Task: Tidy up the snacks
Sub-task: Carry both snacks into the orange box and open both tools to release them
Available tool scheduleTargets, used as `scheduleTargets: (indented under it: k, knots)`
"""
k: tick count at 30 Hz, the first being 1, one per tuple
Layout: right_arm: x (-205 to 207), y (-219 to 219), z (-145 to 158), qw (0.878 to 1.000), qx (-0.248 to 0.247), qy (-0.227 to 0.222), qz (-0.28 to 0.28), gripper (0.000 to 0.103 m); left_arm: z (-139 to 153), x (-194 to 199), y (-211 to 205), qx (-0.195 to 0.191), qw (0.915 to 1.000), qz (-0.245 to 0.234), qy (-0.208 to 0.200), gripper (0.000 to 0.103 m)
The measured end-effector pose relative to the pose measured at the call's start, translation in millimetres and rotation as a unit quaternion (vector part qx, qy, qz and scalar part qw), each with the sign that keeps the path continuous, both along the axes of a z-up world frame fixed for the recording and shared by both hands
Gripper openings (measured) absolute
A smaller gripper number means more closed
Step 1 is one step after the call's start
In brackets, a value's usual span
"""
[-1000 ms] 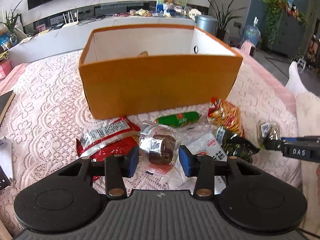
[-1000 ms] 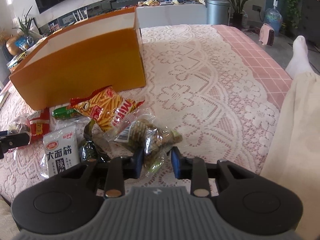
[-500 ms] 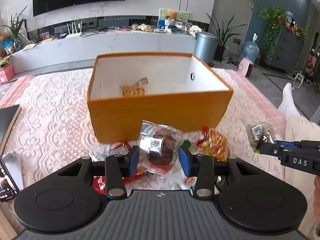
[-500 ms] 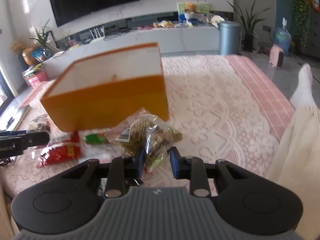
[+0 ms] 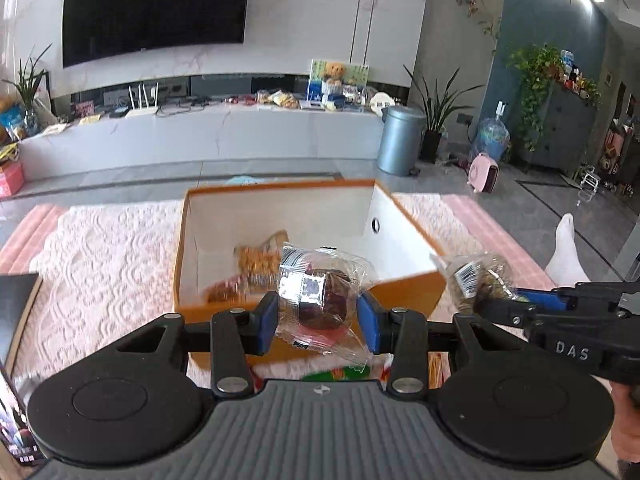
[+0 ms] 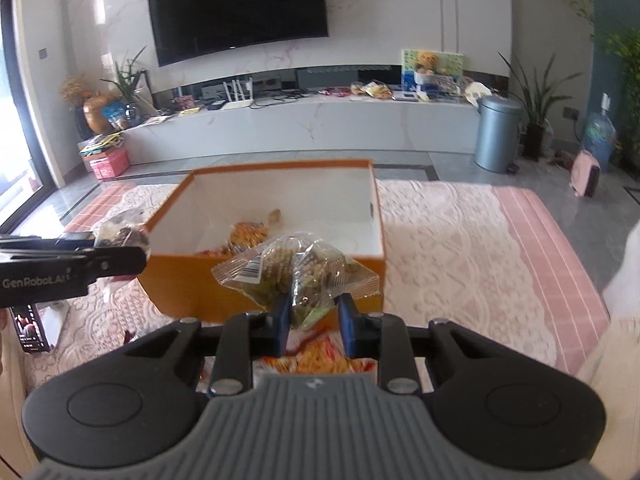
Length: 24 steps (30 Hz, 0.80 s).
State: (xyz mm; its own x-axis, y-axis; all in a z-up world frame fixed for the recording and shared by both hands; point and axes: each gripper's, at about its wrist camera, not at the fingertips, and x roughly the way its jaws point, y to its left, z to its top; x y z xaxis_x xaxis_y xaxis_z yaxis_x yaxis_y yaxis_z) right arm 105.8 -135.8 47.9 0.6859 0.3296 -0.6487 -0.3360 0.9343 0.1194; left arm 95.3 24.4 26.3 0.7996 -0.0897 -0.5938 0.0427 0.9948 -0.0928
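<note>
An open orange box [image 5: 416, 292] with white inner walls stands on the lace cloth, with a few snacks [image 5: 256, 264] lying on its floor. My left gripper [image 5: 318, 316] is shut on a clear-wrapped brown cake [image 5: 320, 292], held up in front of the box's near wall. My right gripper [image 6: 314, 316] is shut on a clear bag of nut snacks [image 6: 304, 268], also in the air before the box [image 6: 192, 284]. Each gripper shows in the other's view: the right one [image 5: 500, 308] at the right, the left one [image 6: 120, 258] at the left.
A pink lace cloth [image 5: 104, 248] covers the surface. Loose snack packets [image 6: 320, 360] lie below the grippers near the front edge. A dark book [image 5: 16, 292] lies at the left. A person's socked foot [image 5: 566, 252] is at the right.
Both grippers have risen off the cloth with their packets. The box now shows from higher up, with its inside and the snacks in it visible.
</note>
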Motion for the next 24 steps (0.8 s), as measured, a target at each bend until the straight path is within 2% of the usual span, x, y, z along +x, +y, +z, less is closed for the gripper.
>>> scheduleTargets:
  k: [6,14,19,24]
  knots:
    - [28,13,16,1.0,0.006,0.002,0.019,0.022,9,23,0,-0.002,1.0,0.001,-0.009,0.046]
    - [71,36,25,0.999,-0.019,0.001,0.041,0.022,10,50,0,0.004,0.9999,0.006,-0.012,0.046]
    - [102,51,12,0.997,-0.043,0.03,0.056,0.022,-4,76,4,0.005,0.9998,0.01,0.016,0.046]
    - [136,60,-13,0.993,-0.05,0.094,0.059,0.022,-27,100,17,-0.016,0.9973,0.016,0.07,0.046]
